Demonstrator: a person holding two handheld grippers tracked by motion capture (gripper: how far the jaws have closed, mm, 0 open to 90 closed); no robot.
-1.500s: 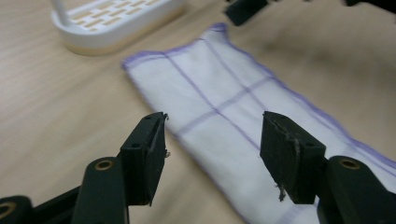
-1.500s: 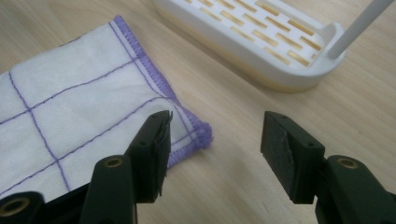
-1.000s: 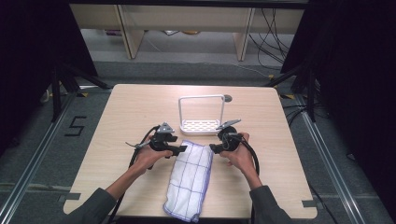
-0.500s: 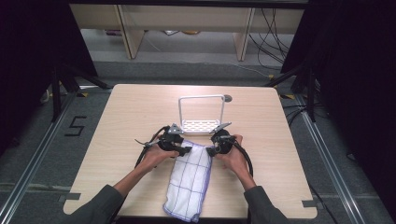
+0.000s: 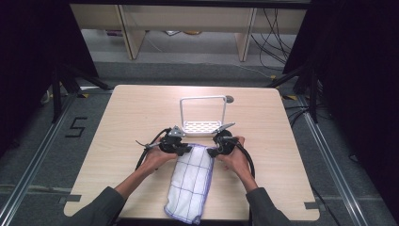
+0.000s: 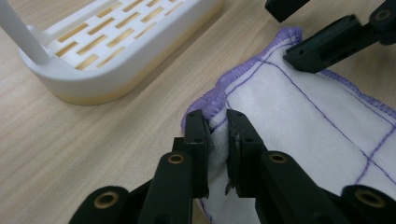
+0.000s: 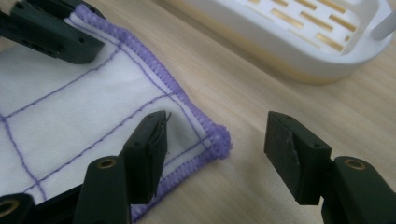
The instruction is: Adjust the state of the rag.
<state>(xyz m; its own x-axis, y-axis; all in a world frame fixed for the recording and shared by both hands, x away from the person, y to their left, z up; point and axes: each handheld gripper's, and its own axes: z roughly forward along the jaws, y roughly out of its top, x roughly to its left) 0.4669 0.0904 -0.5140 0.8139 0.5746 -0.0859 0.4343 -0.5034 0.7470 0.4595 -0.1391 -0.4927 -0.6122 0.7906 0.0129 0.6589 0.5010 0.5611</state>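
The jaws of the left gripper [image 6: 216, 140] have just been closing and now pinch a bunched fold at one far corner of the white cloth with purple grid lines and purple stitched hem [image 5: 193, 181]; in the left gripper view the fabric is pressed between both pads. The jaws of the right gripper [image 7: 217, 151] stand wide apart and astride the other far corner of the cloth, one jaw resting over the fabric and the other over bare wood beside the hem, with nothing yet clamped. The step in hand is judged to be the seizing of the two far corners, one secured and one pending. The next move calls for the right jaws to close on the hemmed corner without pushing it away, after which both corners could be raised together, perhaps for a fold or a transfer to the rack. The cloth lies flat and lengthwise just in front of the white plastic slotted rack with an upright hoop handle [image 5: 202, 126], its near end drooping over the table's near edge. Rack and cloth rest on a light wood-grain table [image 5: 131, 117] with rounded corners. Beyond the rack are pale shelving units [image 5: 141, 28] and trailing cables, with dark curtains at either side and a grey floor marked by a black numeral.
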